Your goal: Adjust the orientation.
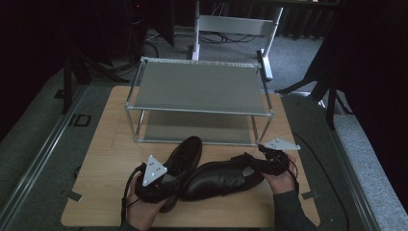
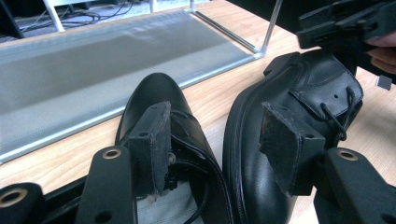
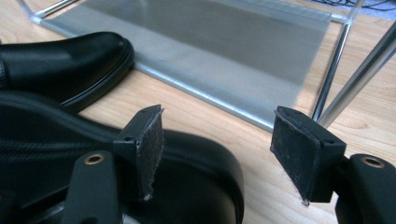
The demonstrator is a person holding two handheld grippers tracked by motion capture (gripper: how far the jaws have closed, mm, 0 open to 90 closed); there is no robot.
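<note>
1. High view looks forward and down on the table (image 1: 103, 159).
2. Both gripper views sit low and close, sharing the shoes (image 2: 289, 121) and the rack (image 3: 224, 51) at twelve o'clock.

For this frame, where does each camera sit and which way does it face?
High view: above the person's side, looking forward and down on the wooden table, steel shoe rack, both forearms.
Left gripper view: rides the left claw, open, astride the left shoe's side wall.
Right gripper view: rides the right claw, open over the right shoe's heel.
Shared: both black shoes and the rack.
</note>
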